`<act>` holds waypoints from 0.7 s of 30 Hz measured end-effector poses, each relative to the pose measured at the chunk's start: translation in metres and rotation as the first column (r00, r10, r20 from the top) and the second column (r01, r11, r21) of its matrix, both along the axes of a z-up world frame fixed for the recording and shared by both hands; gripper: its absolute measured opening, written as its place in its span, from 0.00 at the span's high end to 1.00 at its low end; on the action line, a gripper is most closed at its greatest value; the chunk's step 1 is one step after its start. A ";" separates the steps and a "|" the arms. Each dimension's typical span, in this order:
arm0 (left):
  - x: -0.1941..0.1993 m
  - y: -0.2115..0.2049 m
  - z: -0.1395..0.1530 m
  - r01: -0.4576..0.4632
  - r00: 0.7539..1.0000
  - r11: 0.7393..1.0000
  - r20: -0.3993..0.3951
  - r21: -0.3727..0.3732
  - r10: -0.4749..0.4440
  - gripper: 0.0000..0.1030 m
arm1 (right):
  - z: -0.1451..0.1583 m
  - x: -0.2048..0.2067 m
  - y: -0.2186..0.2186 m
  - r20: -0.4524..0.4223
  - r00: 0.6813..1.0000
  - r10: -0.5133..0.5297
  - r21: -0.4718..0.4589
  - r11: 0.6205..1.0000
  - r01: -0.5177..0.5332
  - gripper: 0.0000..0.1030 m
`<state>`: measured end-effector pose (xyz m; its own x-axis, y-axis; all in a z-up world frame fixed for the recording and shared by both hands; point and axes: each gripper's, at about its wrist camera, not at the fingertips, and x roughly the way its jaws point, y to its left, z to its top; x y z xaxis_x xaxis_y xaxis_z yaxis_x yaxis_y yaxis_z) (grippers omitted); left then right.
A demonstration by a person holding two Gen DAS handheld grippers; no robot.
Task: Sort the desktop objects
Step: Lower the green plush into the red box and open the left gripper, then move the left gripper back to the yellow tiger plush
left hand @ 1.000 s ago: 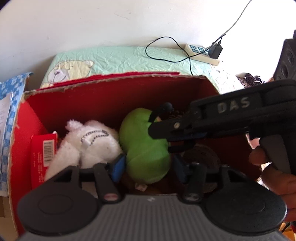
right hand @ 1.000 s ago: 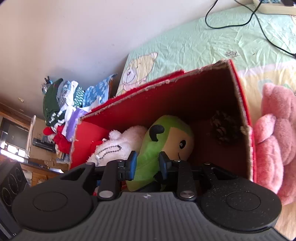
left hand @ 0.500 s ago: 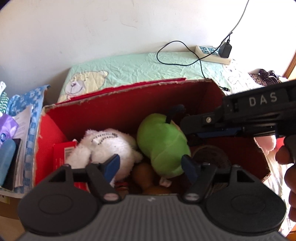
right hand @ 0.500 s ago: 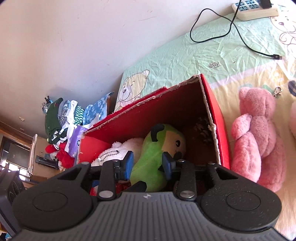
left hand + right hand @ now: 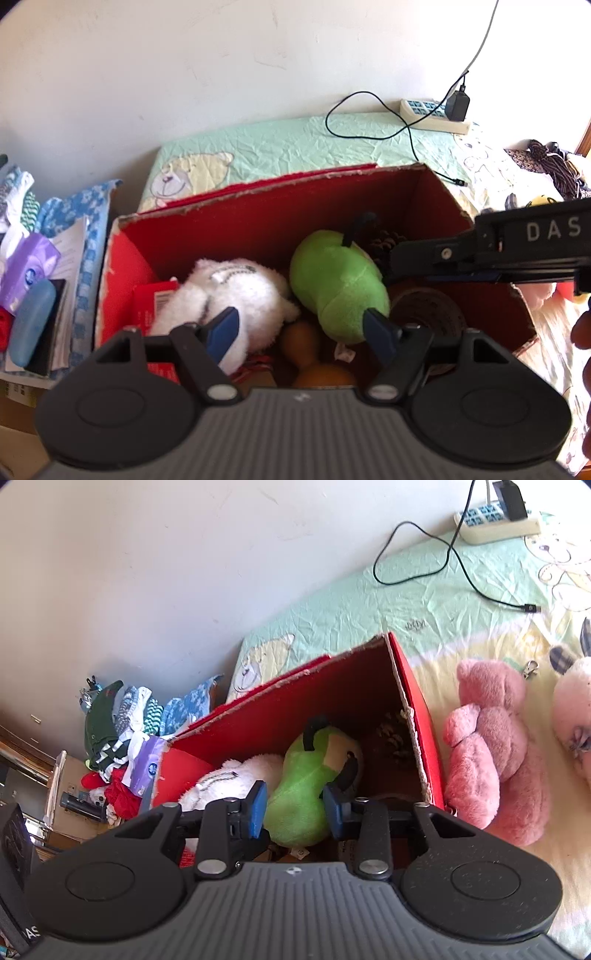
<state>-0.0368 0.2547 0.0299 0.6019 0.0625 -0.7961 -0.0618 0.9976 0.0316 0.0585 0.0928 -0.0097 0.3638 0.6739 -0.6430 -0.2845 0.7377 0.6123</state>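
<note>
Above the red box (image 5: 258, 206), where the green plush (image 5: 340, 284) lies beside the white plush (image 5: 236, 288), the left claw (image 5: 299, 328) is opening empty and the right claw (image 5: 293, 806) stands part-open, empty, so the drop seems done and the next move likely calls for reaching the pink bear (image 5: 495, 753) just outside the box.

Red box (image 5: 258, 206), green plush (image 5: 338, 280), white plush (image 5: 236, 291), pink bear (image 5: 495, 753)

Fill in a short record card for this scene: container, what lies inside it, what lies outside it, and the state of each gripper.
container: red cardboard box, open at the top
inside: green plush toy, white plush toy, pine cone
outside: pink plush bear beside the box's right wall; power strip on the bedsheet
left gripper: jaws opening, nothing pressed
right gripper: open, empty
</note>
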 end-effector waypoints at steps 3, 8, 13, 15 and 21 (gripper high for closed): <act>-0.006 -0.003 0.005 0.002 1.000 1.000 0.006 0.011 -0.002 0.23 | 0.005 -0.007 -0.005 0.017 1.000 -0.022 -0.001 1.000 0.022 0.63; -0.019 -0.012 0.013 0.010 0.999 1.000 0.032 0.023 -0.011 0.19 | 0.012 -0.028 -0.008 0.089 0.996 -0.031 -0.062 0.997 0.036 0.63; -0.026 -0.022 0.016 0.019 0.999 0.998 0.038 0.053 -0.021 0.18 | 0.012 -0.046 -0.014 0.132 0.990 -0.042 -0.082 0.995 0.053 0.62; -0.027 -0.025 0.016 0.016 0.999 0.998 0.033 0.063 -0.019 0.18 | 0.011 -0.049 -0.017 0.132 0.990 -0.052 -0.075 0.995 0.063 0.62; -0.030 -0.033 0.020 -0.021 1.000 0.995 0.022 0.095 0.019 0.18 | 0.013 -0.052 -0.022 0.143 0.988 -0.050 -0.055 0.997 0.058 0.61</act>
